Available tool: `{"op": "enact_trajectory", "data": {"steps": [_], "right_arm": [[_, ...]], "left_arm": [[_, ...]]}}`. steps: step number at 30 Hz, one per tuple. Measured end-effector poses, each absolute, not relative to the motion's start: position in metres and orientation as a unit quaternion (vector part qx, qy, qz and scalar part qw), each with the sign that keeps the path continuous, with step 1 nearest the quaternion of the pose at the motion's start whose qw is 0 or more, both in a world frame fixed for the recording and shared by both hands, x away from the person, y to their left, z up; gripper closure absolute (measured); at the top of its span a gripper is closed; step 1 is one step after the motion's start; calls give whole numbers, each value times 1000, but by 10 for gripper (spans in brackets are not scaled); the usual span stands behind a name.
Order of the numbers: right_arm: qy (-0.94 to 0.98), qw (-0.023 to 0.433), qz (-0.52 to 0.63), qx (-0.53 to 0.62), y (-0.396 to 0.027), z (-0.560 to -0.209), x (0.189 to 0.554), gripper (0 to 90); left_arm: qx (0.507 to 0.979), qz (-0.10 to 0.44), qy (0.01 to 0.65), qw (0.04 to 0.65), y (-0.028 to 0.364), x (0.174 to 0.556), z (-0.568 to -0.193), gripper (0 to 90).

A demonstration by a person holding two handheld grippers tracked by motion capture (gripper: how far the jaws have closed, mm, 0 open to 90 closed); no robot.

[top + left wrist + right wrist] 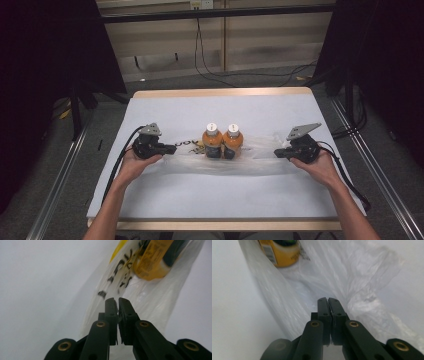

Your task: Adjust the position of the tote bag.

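- A clear plastic bag (235,157) lies flat across the middle of the white-covered worktop (220,195), stretched sideways between the two grippers.
- Two orange bottles (222,141) with white caps stand side by side, touching, at the bag's middle; whether they are inside the bag or on top of it cannot be told from the high view.
- The left gripper (171,148), held in the person's left hand (134,162), points toward the bottles at the bag's left end; in the left gripper view its jaws are nearly together, with a thin slit between them, and the bag's printed film (117,287) runs away from their tips.
- The right gripper (278,153), in the right hand (320,165), sits at the bag's right end; its jaws are closed flat together, with crinkled film (352,277) spreading from the tips.
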State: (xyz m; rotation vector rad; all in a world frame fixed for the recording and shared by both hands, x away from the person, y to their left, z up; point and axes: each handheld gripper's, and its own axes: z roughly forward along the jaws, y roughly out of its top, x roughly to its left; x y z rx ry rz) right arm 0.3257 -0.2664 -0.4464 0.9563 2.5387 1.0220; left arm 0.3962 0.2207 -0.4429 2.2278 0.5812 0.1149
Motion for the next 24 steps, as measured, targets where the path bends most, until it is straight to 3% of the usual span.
{"op": "enact_trajectory", "data": {"steps": [7, 14, 20, 24], "right_arm": [[852, 129, 389, 325, -264, -436, 322, 817], [847, 119, 411, 315, -250, -428, 322, 764], [843, 111, 424, 311, -241, -425, 320, 816], [842, 108, 431, 307, -236, -423, 319, 858]], "left_arm": [[868, 54, 230, 437, 218, 391, -432, 843], [857, 47, 229, 459, 211, 386, -426, 714], [852, 31, 216, 476, 195, 376, -424, 746], [856, 38, 188, 479, 180, 366, -420, 854]]}}
